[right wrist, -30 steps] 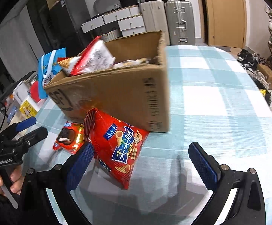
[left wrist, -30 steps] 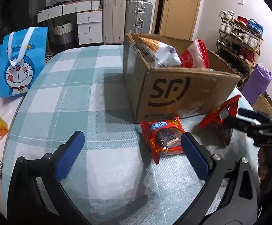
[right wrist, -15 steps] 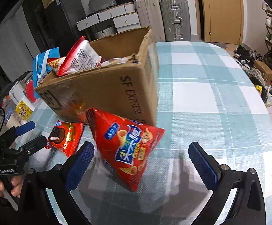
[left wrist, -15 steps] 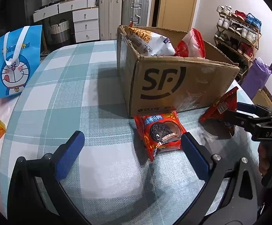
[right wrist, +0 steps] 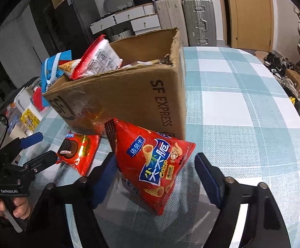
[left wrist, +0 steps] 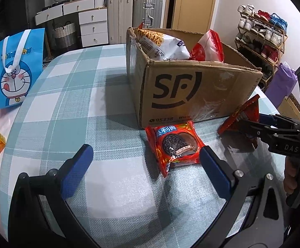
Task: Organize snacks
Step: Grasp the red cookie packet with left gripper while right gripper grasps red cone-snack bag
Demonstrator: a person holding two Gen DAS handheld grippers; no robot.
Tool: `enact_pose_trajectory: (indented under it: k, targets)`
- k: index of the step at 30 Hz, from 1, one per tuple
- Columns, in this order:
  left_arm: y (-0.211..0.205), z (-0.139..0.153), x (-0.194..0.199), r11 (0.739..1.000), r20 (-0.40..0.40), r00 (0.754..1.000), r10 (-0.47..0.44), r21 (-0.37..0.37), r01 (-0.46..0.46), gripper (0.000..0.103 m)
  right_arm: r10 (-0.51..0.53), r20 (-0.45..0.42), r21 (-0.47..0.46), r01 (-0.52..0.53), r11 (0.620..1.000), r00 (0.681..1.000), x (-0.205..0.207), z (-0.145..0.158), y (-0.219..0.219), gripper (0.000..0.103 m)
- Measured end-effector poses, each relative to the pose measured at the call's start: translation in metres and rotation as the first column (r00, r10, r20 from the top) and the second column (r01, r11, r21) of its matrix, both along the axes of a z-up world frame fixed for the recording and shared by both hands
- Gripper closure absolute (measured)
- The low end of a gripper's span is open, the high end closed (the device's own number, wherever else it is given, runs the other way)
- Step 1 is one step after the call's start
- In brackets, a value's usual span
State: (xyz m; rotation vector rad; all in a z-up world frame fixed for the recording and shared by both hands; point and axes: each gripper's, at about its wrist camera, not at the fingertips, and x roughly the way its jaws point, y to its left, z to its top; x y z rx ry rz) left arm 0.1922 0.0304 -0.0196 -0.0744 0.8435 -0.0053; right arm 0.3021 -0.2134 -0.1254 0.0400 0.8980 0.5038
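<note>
Since a second ago my right tool point(right wrist: 156, 173) has narrowed, closing around the red cone-snack bag point(right wrist: 156, 163), pads not yet pressing; my left tool point(left wrist: 143, 165) hangs wide open, empty, over the desk point(left wrist: 67, 95).

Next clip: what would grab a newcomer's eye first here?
The big brown cardboard box with its black logo, mid-table and stuffed with snack bags. In front of it lie a red cookie packet and a red triangular crisp bag, which sits between the right gripper's closing blue jaws.
</note>
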Motion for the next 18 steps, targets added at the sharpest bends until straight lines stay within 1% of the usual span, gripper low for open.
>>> enact_pose_trajectory:
  k: [1, 4, 7, 10, 12, 15, 16, 18]
  targets:
    - [0.000, 0.000, -0.001, 1.000, 0.000, 1.000, 0.001, 0.000, -0.001, 0.001, 0.006, 0.004, -0.001, -0.006, 1.000, 1.000, -0.001, 0.001, 0.001, 0.037]
    - [0.000, 0.000, 0.000, 1.000, 0.000, 1.000, 0.000, 0.000, 0.000, 0.001, 0.013, 0.013, -0.012, -0.013, 1.000, 1.000, -0.003, 0.002, 0.001, 0.042]
    - [0.000, 0.000, 0.000, 1.000, 0.000, 1.000, 0.000, -0.001, 0.000, 0.001, 0.021, 0.006, 0.012, -0.021, 1.000, 1.000, -0.004, 0.003, -0.003, 0.048]
    - [0.000, 0.000, -0.001, 1.000, -0.002, 1.000, -0.001, -0.002, 0.001, 0.001, 0.024, 0.021, 0.013, -0.024, 1.000, 0.999, -0.007, 0.007, -0.004, 0.052]
    - [-0.001, 0.000, 0.000, 1.000, -0.006, 1.000, -0.002, -0.011, 0.002, 0.001, 0.029, 0.031, 0.023, -0.030, 0.999, 0.999, -0.010, 0.011, -0.005, 0.054]
    - [-0.002, -0.002, 0.001, 1.000, -0.015, 1.000, -0.002, -0.028, 0.001, 0.001, 0.038, 0.048, 0.027, -0.039, 0.999, 0.998, -0.015, 0.019, -0.007, 0.059]
    - [-0.003, -0.003, 0.002, 0.999, -0.023, 1.000, -0.002, -0.034, 0.001, 0.001, 0.042, 0.059, 0.025, -0.044, 0.999, 0.997, -0.017, 0.022, -0.006, 0.063]
    - [-0.005, -0.006, 0.004, 0.999, -0.036, 0.999, 0.003, -0.046, -0.004, 0.001, 0.048, 0.068, 0.021, -0.049, 0.999, 0.997, -0.019, 0.025, -0.006, 0.064]
